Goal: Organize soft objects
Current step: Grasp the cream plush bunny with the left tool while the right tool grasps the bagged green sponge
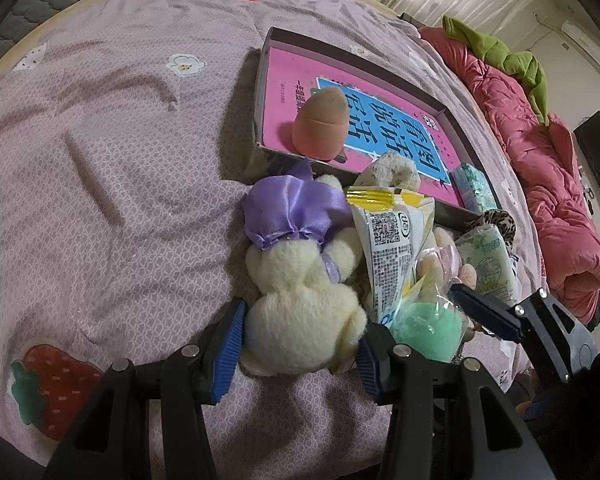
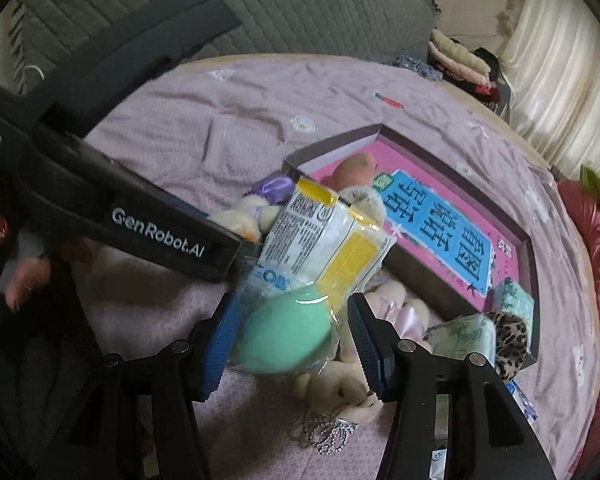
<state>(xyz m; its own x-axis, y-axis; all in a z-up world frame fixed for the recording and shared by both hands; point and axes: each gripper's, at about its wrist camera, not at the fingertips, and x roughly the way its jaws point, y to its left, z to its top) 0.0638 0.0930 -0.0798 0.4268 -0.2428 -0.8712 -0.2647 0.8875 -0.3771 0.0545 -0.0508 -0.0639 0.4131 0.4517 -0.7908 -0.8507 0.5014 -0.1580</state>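
Grippers are each closing on 1 item beside the box [image 1: 440,106]: left gripper [image 1: 300,340] is clamping the plush [image 1: 300,320], right gripper [image 2: 288,340] is pinching the sponge pack [image 2: 300,300]. Both grips are likely preparing lifts into the box, where 1 orange sponge [image 1: 320,120] is already sitting.

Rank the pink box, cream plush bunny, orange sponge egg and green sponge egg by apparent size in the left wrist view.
1. pink box
2. cream plush bunny, though nearness to the camera inflates it
3. orange sponge egg
4. green sponge egg, partly hidden by packaging, so its place against the orange one is unsure
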